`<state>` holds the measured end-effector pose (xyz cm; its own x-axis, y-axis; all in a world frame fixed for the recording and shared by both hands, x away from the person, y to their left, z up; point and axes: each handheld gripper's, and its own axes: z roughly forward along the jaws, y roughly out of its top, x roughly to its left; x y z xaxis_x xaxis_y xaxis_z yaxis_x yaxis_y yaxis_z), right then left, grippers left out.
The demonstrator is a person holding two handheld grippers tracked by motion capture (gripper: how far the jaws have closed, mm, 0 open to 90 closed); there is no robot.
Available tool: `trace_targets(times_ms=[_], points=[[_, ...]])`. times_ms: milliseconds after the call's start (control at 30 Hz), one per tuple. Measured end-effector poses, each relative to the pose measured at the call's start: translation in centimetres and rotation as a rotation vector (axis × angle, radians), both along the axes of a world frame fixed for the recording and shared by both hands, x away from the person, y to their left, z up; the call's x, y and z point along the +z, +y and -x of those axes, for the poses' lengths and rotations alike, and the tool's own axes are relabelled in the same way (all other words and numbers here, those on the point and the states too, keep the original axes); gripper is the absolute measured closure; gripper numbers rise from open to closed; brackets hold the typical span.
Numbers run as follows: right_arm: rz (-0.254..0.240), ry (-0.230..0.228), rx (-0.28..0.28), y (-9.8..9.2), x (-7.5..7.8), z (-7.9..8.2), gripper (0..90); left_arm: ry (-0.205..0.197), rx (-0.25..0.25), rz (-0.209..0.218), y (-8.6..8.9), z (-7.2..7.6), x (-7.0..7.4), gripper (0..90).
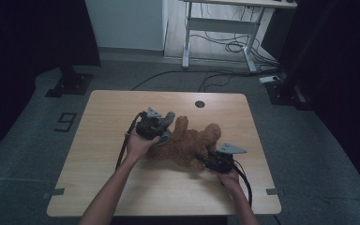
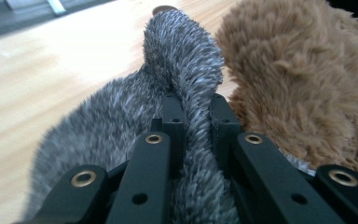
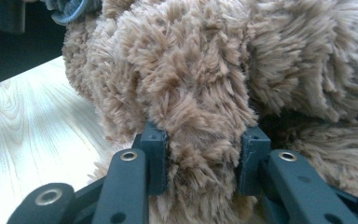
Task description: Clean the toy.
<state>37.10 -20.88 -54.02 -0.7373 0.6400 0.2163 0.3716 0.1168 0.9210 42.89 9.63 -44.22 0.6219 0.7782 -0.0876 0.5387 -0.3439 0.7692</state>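
A brown plush bear lies on the wooden table, near its middle. A grey furry piece sits at the bear's left end. My left gripper is shut on a fold of that grey fur, with the brown plush right beside it. At the bear's front right, my right gripper is shut on a brown limb of the bear, its pads pressed into the fur on both sides.
A round cable hole sits near the table's far edge. Beyond the table stand a white desk frame and loose cables on the floor. A black stand base rests at far left.
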Motion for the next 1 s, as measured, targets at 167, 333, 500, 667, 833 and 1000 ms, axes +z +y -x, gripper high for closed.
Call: trace_targets(times_ms=[167, 333, 500, 667, 833, 1000], points=[[-0.001, 0.010, 0.004, -0.2, 0.5, 0.4, 48.3, -0.013, -0.030, -0.026, 0.2, 1.5, -0.6, 80.1], [-0.032, 0.036, -0.024, -1.0, 1.7, 0.7, 32.4, -0.045, -0.040, -0.010, 0.4, 3.3, -1.4, 80.2], [-0.080, 0.043, -0.045, -1.8, 3.1, 0.7, 22.9, -0.064, -0.050, -0.003, 0.6, 4.6, -1.8, 80.3], [-0.045, 0.069, -0.001, -0.6, 3.4, 0.8, 14.3, -0.071, -0.074, 0.010, 1.2, 6.4, -2.2, 80.4], [0.006, 0.115, 0.052, 0.7, 1.7, 1.4, 10.1, -0.072, -0.100, 0.021, 1.6, 8.2, -2.9, 80.4], [0.028, 0.101, 0.061, 0.9, 0.5, 2.6, 22.0, -0.085, -0.109, 0.037, 1.8, 9.6, -3.6, 80.3]])
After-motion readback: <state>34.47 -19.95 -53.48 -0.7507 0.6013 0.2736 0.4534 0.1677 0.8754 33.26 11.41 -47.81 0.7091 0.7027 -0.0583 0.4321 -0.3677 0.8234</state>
